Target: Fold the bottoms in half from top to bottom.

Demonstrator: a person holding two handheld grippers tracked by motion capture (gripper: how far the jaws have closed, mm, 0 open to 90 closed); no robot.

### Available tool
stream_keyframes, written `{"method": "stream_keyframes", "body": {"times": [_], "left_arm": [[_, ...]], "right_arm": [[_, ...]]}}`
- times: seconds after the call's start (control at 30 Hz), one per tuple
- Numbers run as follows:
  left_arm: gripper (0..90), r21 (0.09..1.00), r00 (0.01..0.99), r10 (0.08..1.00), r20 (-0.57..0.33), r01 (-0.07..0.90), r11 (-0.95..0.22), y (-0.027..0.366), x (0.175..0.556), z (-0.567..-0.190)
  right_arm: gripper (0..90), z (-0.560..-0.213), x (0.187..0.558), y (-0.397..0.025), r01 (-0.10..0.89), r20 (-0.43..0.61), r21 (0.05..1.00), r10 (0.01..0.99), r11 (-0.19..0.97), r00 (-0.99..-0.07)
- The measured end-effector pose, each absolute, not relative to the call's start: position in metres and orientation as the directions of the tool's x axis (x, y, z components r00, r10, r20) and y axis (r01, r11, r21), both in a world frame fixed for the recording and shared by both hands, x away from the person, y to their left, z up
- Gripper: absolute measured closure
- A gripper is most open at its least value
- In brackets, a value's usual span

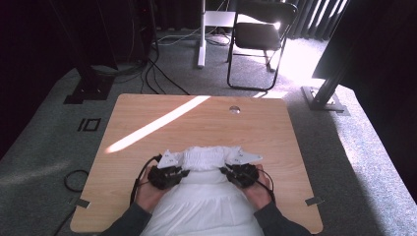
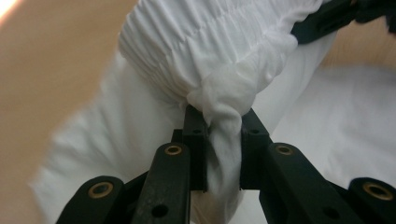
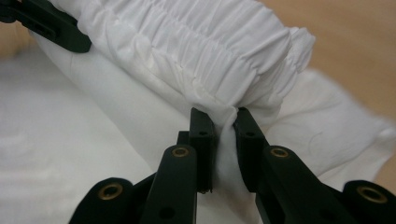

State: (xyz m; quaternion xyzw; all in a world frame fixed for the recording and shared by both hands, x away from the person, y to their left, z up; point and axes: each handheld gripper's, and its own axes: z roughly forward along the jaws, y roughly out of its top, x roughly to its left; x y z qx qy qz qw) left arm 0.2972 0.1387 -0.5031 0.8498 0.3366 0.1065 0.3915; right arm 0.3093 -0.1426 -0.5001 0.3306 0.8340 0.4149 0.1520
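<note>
A white garment (image 1: 206,196) with a shirred, elasticated band (image 1: 205,158) is being held at the near middle of the wooden counter (image 1: 147,147), its smooth lower part spreading toward the person's edge and hanging past it between the two grey sleeves. The band is being gripped at both ends: in the high view the left hand-held gripper (image 1: 181,173) is being clamped on the band's left end and the right hand-held gripper (image 1: 225,170) on its right end, each being carried by a hand resting just beside the cloth. In the left gripper view, a bunched knot of the white fabric (image 2: 224,116) is being pinched between the two black jaws, which are being kept closed on it with only the cloth between them; the other gripper's jaw is being shown at the top right, touching the far end of the band. In the right gripper view, a fold of the gathered band (image 3: 225,116) is likewise being squeezed between closed jaws, with the rows of shirring (image 3: 196,51) being stretched away toward the other gripper at the top left. A strip of sunlight (image 1: 157,123) is being cast across the counter beyond the garment, and a black folding chair (image 1: 258,39) is being seen on the carpet behind.
</note>
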Motion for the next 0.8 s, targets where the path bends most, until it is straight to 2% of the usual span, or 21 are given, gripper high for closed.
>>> {"method": "stream_keyframes", "body": {"times": [0.13, 0.3, 0.33, 0.5, 0.53, 0.63, 0.8], "left_arm": [[77.3, 0.648, 0.739, 0.657, -0.147, 0.574, -0.501, 0.134, 0.298, -0.531], [77.1, 0.632, 0.739, 0.664, -0.110, 0.568, -0.527, 0.129, 0.307, -0.537], [77.1, 0.637, 0.748, 0.661, -0.062, 0.539, -0.551, 0.126, 0.313, -0.538], [77.4, 0.648, 0.743, 0.668, -0.039, 0.527, -0.550, 0.122, 0.335, -0.538], [77.8, 0.657, 0.738, 0.673, -0.043, 0.528, -0.538, 0.122, 0.346, -0.539], [78.2, 0.663, 0.730, 0.681, -0.051, 0.535, -0.523, 0.121, 0.369, -0.539], [78.3, 0.659, 0.721, 0.693, -0.011, 0.526, -0.537, 0.114, 0.407, -0.537]], "right_arm": [[80.6, -0.529, 0.302, -0.139, 0.471, 0.023, 0.734, 0.674, 0.490, -0.738], [79.9, -0.543, 0.307, -0.131, 0.492, -0.008, 0.673, 0.671, 0.552, -0.742], [79.8, -0.544, 0.310, -0.130, 0.489, -0.016, 0.672, 0.672, 0.556, -0.741], [79.6, -0.545, 0.336, -0.129, 0.499, -0.030, 0.680, 0.700, 0.538, -0.713], [79.6, -0.546, 0.352, -0.130, 0.515, -0.019, 0.684, 0.719, 0.517, -0.695], [79.7, -0.545, 0.366, -0.130, 0.524, -0.015, 0.684, 0.728, 0.508, -0.685], [79.6, -0.544, 0.401, -0.129, 0.532, -0.034, 0.681, 0.748, 0.503, -0.663]]}}
